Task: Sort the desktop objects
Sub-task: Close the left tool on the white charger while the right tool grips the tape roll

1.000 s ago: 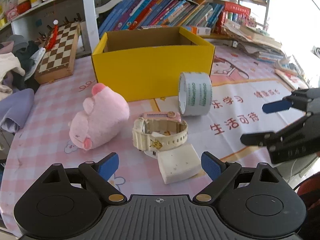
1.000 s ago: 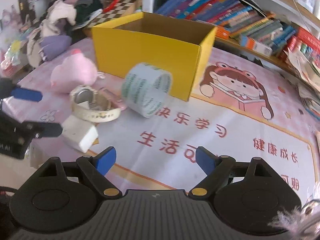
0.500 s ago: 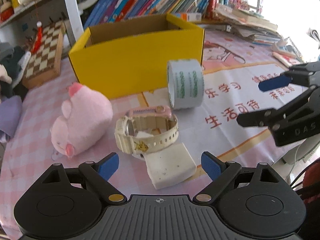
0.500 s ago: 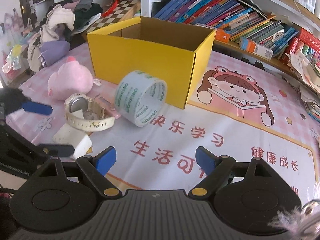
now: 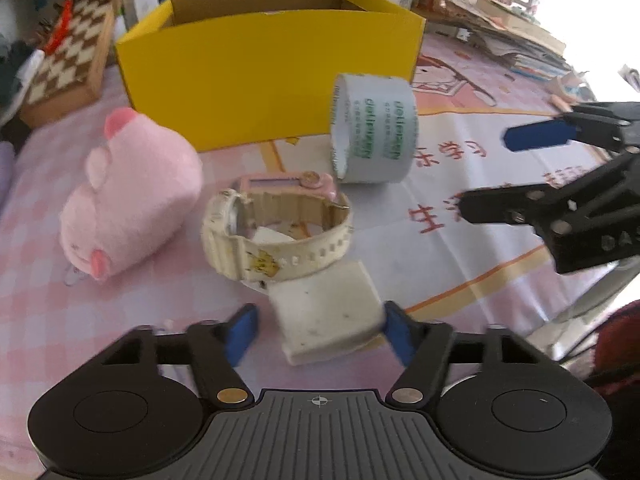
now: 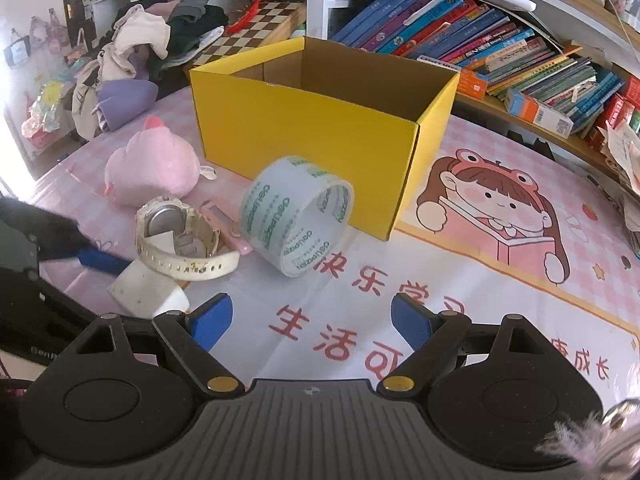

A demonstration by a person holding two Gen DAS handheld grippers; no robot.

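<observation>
Under watch (image 5: 276, 236), white eraser (image 5: 326, 316) partly hidden; pink item (image 5: 288, 182) unclear

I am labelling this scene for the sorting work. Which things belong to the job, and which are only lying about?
For the job:
- white rectangular eraser block, between the closing left gripper jaws
- cream plastic wristwatch
- clear tape roll
- pink plush pig
- yellow cardboard box

Lying about:
- wooden chessboard
- shelf books
- clothes pile
</observation>
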